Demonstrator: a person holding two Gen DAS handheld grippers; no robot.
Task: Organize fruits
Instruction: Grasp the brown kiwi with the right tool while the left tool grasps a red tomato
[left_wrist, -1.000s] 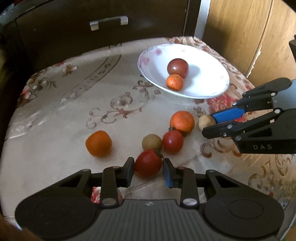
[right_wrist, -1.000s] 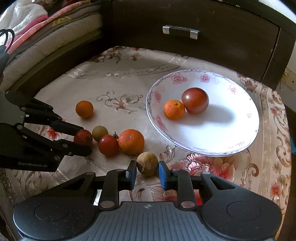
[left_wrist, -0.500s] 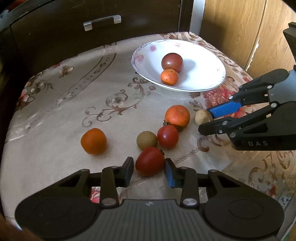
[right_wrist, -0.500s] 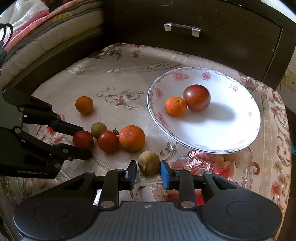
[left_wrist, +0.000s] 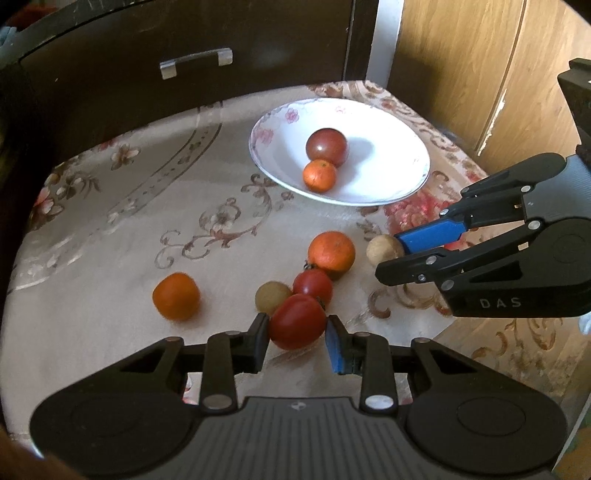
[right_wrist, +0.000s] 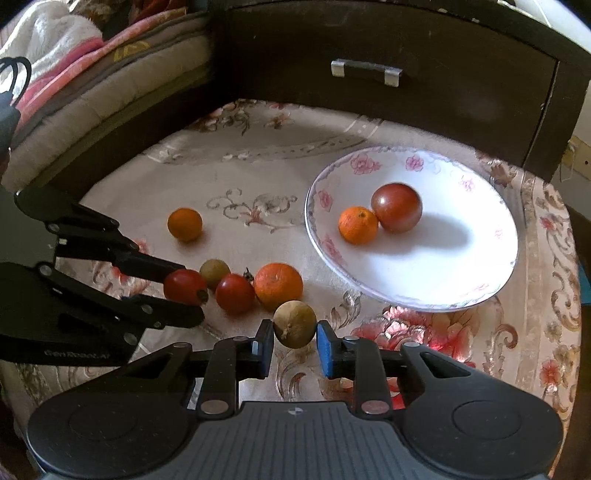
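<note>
Lifted since the earlier frames: red tomato (left_wrist: 297, 326) between the left gripper (left_wrist: 296, 341) fingers, and brown round fruit (right_wrist: 294, 324) between the right gripper (right_wrist: 294, 345) fingers, each raised slightly off the floral tablecloth (left_wrist: 110, 258). Left jaws pressed in against the tomato on both sides; right jaws pinched on the brown fruit likewise, with both pads apparently in contact.

Step in hand, as judged: simultaneous pick-up of two fruits for transfer to the white plate (right_wrist: 491, 291). Already on the plate: dark tomato (right_wrist: 396, 207) touching small orange (right_wrist: 358, 225). Left on the cloth: large orange (right_wrist: 278, 286), second red tomato (right_wrist: 235, 293) just beside it, small greenish-brown fruit (right_wrist: 215, 272) behind, and lone orange (right_wrist: 184, 224) well apart to the left.

Next move required: further lift to clear the plate rim, then carry across. Right gripper nearer the plate, so probably first to deliver. Left path obstructed by the cluster of fruit ahead; passage above it needed. Release over bare plate surface advised, since round fruit likely to roll.
</note>
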